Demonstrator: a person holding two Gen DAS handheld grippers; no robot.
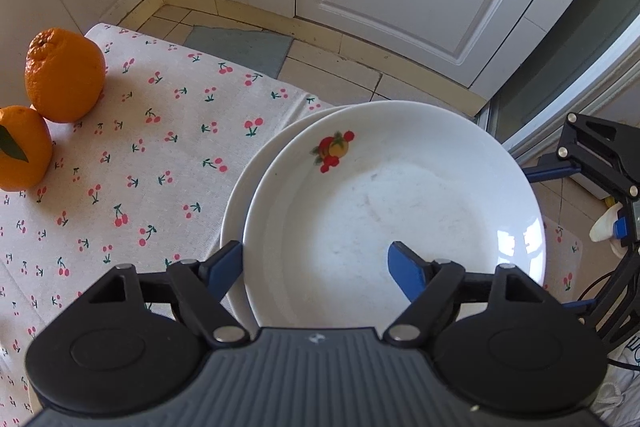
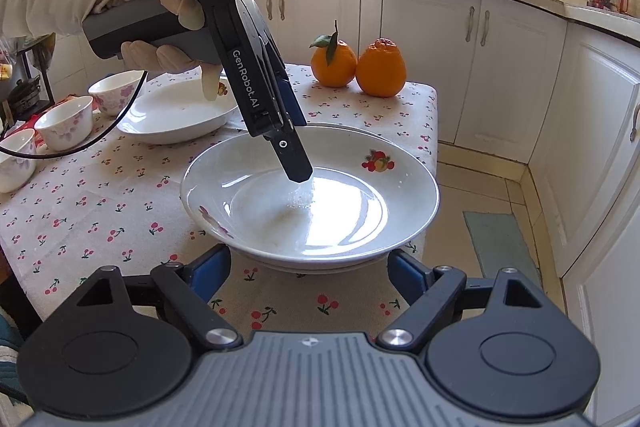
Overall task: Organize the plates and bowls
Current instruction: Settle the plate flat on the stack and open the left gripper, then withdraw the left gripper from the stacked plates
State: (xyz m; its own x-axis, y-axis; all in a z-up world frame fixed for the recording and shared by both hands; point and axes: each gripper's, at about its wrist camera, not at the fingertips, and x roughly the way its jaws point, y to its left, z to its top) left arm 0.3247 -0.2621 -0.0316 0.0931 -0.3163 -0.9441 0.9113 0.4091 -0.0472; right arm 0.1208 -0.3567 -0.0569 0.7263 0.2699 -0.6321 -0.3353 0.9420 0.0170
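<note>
Your left gripper straddles the near rim of the top plate, fingers spread wide, one outside and one over the well. That plate sits stacked on another plate on the cherry tablecloth. Your right gripper gapes wide at six o'clock. Two oranges sit at ten o'clock.
</note>
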